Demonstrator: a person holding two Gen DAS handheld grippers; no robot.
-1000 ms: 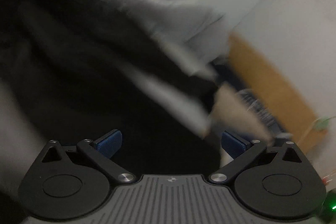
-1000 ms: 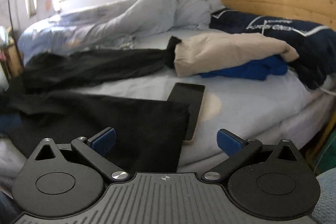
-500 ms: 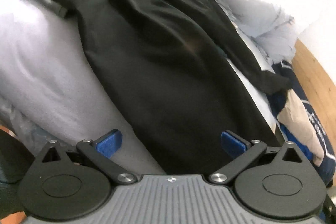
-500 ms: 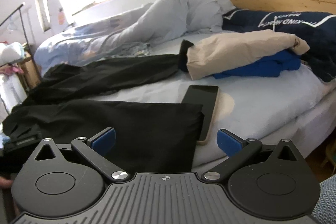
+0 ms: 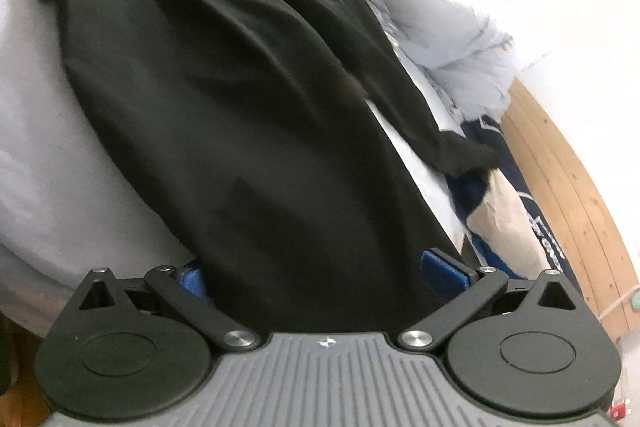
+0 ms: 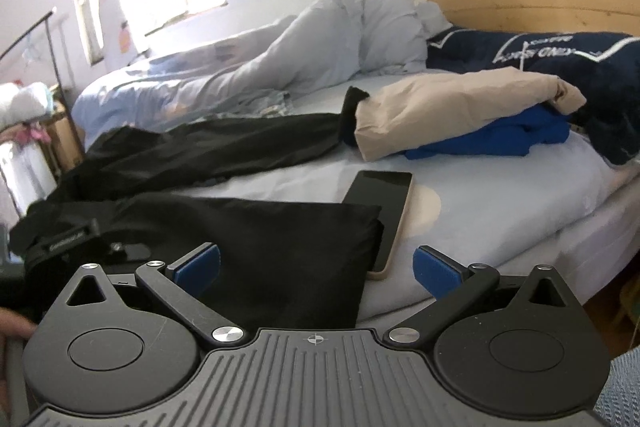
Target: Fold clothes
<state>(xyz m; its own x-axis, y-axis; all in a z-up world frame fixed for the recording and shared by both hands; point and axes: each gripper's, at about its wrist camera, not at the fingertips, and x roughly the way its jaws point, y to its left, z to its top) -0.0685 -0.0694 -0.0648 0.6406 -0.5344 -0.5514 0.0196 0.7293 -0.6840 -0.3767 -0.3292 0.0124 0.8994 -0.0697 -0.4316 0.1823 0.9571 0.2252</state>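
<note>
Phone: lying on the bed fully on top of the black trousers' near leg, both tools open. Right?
Not quite. In the right wrist view the phone lies on the sheet beside the black trousers, whose hem overlaps its edge. The left tool and the right tool are both open.

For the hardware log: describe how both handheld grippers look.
The left gripper and right gripper look identical: blue pads on black linkage arms with silver pivot screws, two round black discs, and a ribbed grey body with a small crosshair mark. No cables show.
</note>
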